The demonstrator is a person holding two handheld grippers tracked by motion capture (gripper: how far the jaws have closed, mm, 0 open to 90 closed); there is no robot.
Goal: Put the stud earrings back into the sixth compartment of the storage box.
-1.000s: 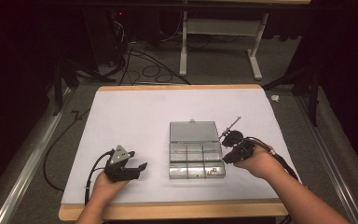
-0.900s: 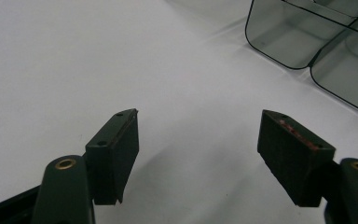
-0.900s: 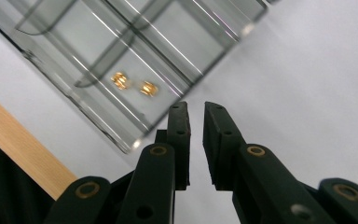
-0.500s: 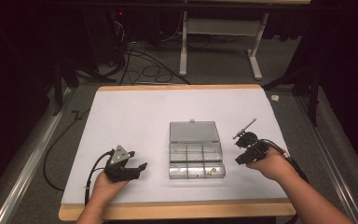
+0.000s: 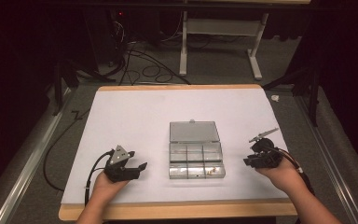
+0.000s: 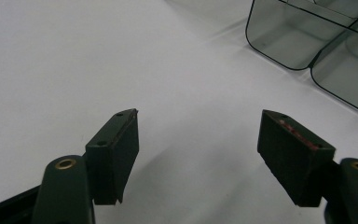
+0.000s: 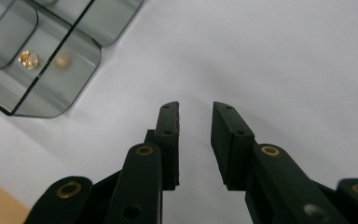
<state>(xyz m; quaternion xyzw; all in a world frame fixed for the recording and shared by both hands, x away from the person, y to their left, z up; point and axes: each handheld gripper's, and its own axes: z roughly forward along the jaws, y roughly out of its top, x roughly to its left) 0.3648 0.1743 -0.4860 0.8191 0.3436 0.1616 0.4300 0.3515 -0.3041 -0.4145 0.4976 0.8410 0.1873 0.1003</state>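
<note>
Wooden table edge (image 5: 177,211) nearest the person, carrying a white sheet (image 5: 135,116) that covers almost the whole top. Left gripper (image 5: 137,169), held in the left hand (image 5: 106,183) near the front left of the sheet: jaws wide apart, nothing between them, bare white sheet below in the left gripper view, with the corner of the box at upper right (image 6: 307,37). Right gripper (image 5: 248,161), held in the right hand (image 5: 282,173) near the front right: jaws parted by a narrow gap, having just been opening, with nothing between the pads (image 7: 170,140) and only white sheet beneath; it sits just beside the right end of the box, apart from it. Clear plastic compartment box (image 5: 196,156), centre of the sheet between the two grippers, lid swung open and lying flat on the far side (image 5: 194,132). Six compartments in two rows of three. Small brass-coloured piece (image 7: 28,59) in the near right compartment; possibly a second one beside it, though that may be a reflection in the divider. Small dark metal tool (image 5: 263,135) on the sheet just beyond the right gripper. Beyond the table, a floor with cables (image 5: 140,70) and a white table frame (image 5: 219,44).
</note>
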